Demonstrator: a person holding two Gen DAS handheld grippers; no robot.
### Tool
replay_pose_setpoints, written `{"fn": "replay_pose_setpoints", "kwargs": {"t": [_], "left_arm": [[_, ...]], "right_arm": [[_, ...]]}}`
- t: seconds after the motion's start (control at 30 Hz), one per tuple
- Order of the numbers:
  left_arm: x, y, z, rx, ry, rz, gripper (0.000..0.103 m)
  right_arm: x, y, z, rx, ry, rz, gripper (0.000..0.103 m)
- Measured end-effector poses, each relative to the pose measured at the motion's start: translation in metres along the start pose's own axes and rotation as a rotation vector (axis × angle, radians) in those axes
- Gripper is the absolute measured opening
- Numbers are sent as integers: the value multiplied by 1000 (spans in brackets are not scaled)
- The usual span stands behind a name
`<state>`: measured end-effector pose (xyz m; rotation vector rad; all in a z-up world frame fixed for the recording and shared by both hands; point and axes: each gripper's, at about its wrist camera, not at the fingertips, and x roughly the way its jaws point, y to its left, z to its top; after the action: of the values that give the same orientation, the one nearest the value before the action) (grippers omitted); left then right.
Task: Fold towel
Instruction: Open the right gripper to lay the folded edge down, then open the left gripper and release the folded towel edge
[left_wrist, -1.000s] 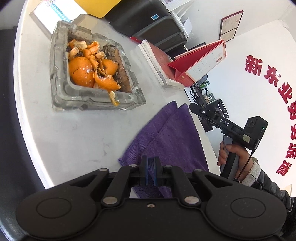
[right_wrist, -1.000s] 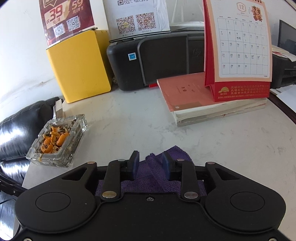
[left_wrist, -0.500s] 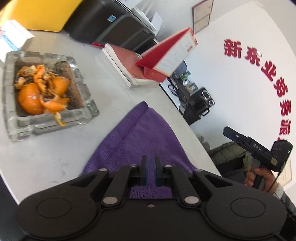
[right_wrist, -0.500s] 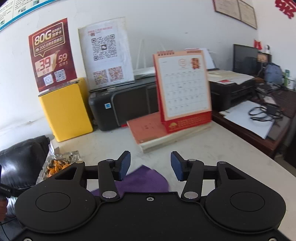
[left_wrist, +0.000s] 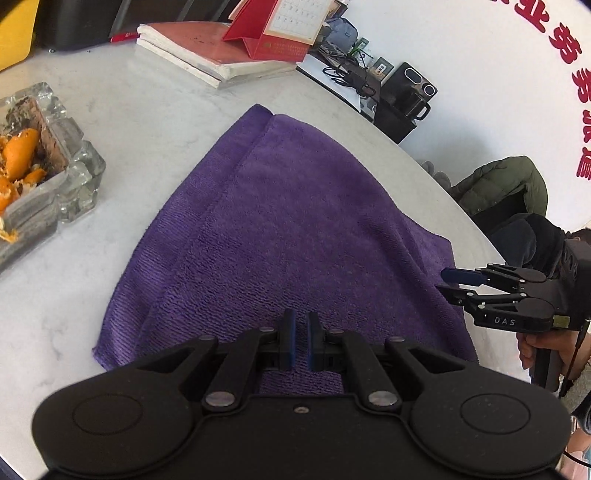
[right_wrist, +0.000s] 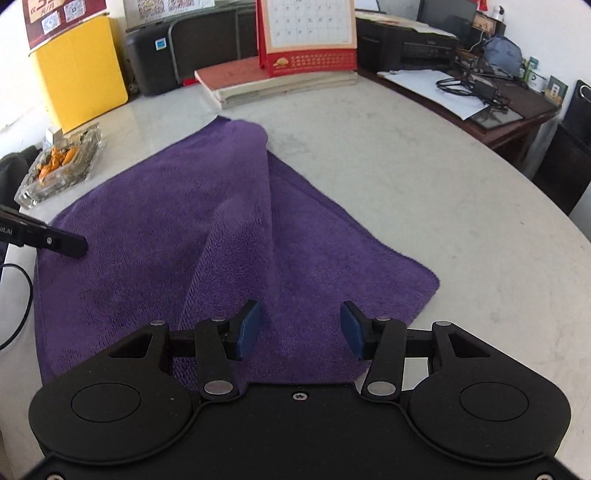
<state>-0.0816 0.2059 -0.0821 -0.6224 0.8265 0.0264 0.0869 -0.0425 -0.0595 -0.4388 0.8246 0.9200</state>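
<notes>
The purple towel (left_wrist: 295, 206) lies folded over on the white table (left_wrist: 166, 110), its top layer short of the bottom one. My left gripper (left_wrist: 301, 341) is shut on the towel's near edge, with a thin strip of cloth between its pads. In the right wrist view the towel (right_wrist: 147, 221) has a raised ridge running toward my right gripper (right_wrist: 301, 328), which hovers open over it and grips nothing. The left gripper (right_wrist: 75, 246) shows at the towel's left edge. The right gripper (left_wrist: 448, 280) shows at the towel's right side, held by a hand (left_wrist: 546, 350).
A glass ashtray of orange peel (left_wrist: 40, 173) stands close to the towel's left side. A stack of books with a red desk calendar (right_wrist: 306, 37), a black printer (right_wrist: 192, 48) and a yellow box (right_wrist: 77, 70) line the back. The rounded table edge (left_wrist: 461, 206) runs right of the towel.
The right gripper let go of the towel and its jaws widened. It swung away, then came back low over the cloth. The left gripper stayed shut and rolled, carrying its edge sideways.
</notes>
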Motion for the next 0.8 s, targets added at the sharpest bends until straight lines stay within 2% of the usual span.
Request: {"fn": "replay_pose_setpoints", "kwargs": {"t": [0.27, 0.57, 0.67, 0.8], "left_arm": [[13, -37, -20, 46, 70, -54, 4], [38, -95, -49, 118, 140, -129, 4], [40, -105, -53, 136, 144, -106, 4], [4, -103, -54, 126, 96, -51, 4]], "right_arm": [[-22, -19, -26, 8, 14, -1, 48], [-71, -62, -87, 93, 45, -62, 50], [-81, -71, -101, 119, 36, -77, 50], [-86, -73, -107, 122, 35, -73, 50]]}}
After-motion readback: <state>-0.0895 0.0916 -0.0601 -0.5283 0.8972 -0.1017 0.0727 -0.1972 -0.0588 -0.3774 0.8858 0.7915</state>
